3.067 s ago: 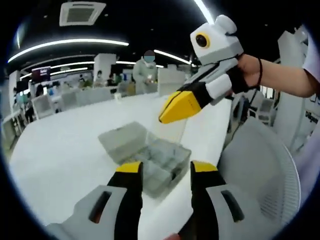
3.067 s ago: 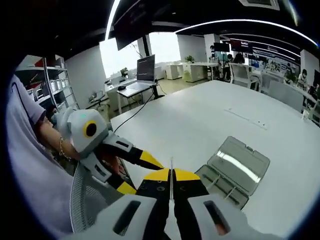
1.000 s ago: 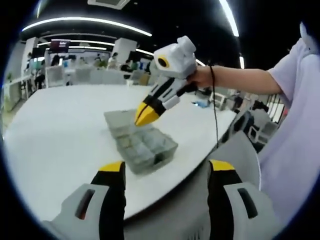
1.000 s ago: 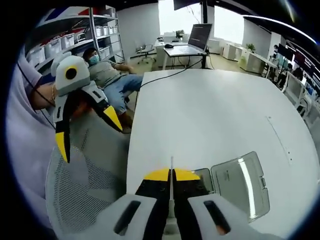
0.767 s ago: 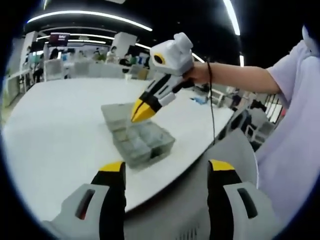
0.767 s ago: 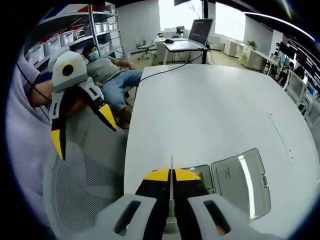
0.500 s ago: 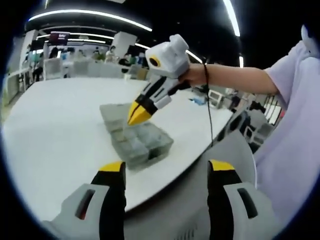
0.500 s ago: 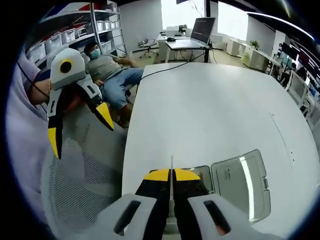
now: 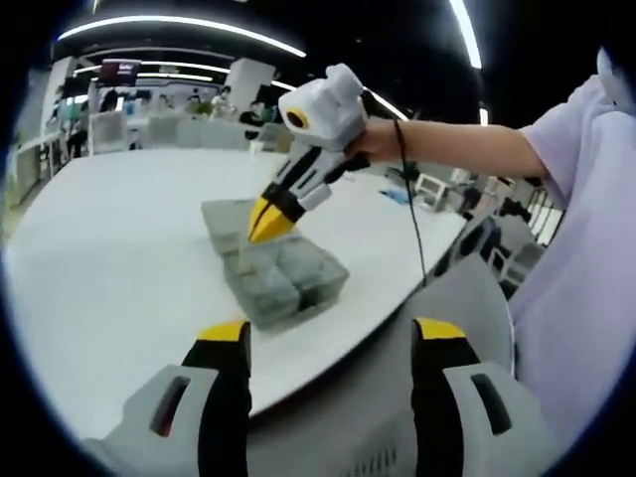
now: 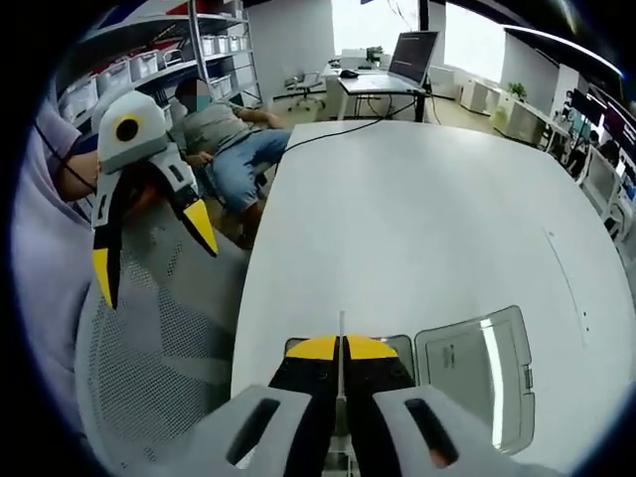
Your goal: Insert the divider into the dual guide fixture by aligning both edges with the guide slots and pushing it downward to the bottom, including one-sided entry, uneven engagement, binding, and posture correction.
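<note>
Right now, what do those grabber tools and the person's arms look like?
Each tool is a white body with black jaws tipped yellow: left tool, right tool. The person wears a pale lilac short sleeve and a thin dark wrist band.

Two hand-held grippers (image 9: 328, 343) (image 10: 341, 348), one clear compartment box (image 9: 276, 271), one thin divider (image 10: 341, 333), one white table (image 10: 417, 219), one mesh chair (image 10: 149, 368)

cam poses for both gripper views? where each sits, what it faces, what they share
Left gripper view: rides the open left gripper, held off the white table's edge, facing the clear plastic compartment box; person's forearm carries the right gripper over it.
Right gripper view: rides the right gripper, jaws shut on a thin clear divider, above the box; left gripper at left.
Shared: box, table, both grippers.
</note>
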Demonstrator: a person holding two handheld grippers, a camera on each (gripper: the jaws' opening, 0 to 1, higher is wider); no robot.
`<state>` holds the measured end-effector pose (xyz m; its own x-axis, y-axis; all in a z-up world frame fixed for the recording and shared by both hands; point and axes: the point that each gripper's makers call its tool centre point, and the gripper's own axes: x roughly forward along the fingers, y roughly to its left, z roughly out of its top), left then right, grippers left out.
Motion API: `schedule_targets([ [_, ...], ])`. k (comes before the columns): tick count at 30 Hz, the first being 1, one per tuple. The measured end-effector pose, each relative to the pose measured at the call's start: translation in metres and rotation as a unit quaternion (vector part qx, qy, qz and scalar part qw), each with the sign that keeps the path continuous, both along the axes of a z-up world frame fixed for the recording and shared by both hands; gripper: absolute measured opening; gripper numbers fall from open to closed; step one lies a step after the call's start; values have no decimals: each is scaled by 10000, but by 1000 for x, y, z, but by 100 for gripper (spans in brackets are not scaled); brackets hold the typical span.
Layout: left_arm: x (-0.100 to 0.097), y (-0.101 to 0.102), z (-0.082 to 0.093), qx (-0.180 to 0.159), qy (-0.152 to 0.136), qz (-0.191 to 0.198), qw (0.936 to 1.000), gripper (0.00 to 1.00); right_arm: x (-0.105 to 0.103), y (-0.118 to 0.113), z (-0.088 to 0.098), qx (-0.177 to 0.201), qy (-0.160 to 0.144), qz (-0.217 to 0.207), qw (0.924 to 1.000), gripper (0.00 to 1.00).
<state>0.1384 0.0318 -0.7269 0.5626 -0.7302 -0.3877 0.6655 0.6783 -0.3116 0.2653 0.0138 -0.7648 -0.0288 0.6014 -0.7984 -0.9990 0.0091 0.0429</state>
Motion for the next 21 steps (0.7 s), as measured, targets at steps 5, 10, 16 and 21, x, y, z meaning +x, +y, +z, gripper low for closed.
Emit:
schedule_targets([
  [5,0,0,0,-45,30,6,10000,63,0,-2,-2,-62,34,91,9999,0],
  [10,0,-1,-2,-14,58,-38,10000,62,1,-4,-4,-84,88,123,9999,0],
  [16,-1,-2,-3,8,99,-59,9999,62,4,-3,-6,-8,124,78,9999,0],
  [21,-2,-2,-5,40,133,-89,9999,61,4,-5,-10,60,157,34,9999,0],
])
